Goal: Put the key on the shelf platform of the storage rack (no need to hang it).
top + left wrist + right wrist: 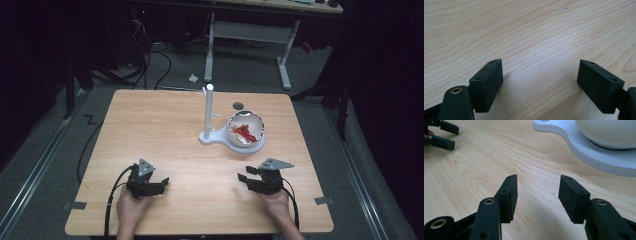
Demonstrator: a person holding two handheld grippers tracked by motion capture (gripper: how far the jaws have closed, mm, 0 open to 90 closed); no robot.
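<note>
A: Checking start state. Left gripper [161,184] rests on the wooden table [165,130] near the front edge, jaws spread wide, nothing but bare wood between them. Right gripper [246,177] is likewise parked low near the front edge, jaws apart, empty.

B: Where's the work piece?

A: White bowl [245,129] sits on a white stand base [256,147] right of table centre, upright post [209,112] rising from the base's left end. Red pieces [245,132] lie inside the bowl; can't tell what they are. In the right gripper view the base edge [584,147] lies ahead and right of the jaws, not touching.

B: Step?

A: Looks like the very beginning, nothing grasped, both hands well apart from the bowl. Right gripper is the nearer one.

B: Next move?

A: My read: lift the right gripper, go forward over the rim, come down jaws apart onto one red piece. Needs to stay off the post and not nudge the bowl off its base.
</note>
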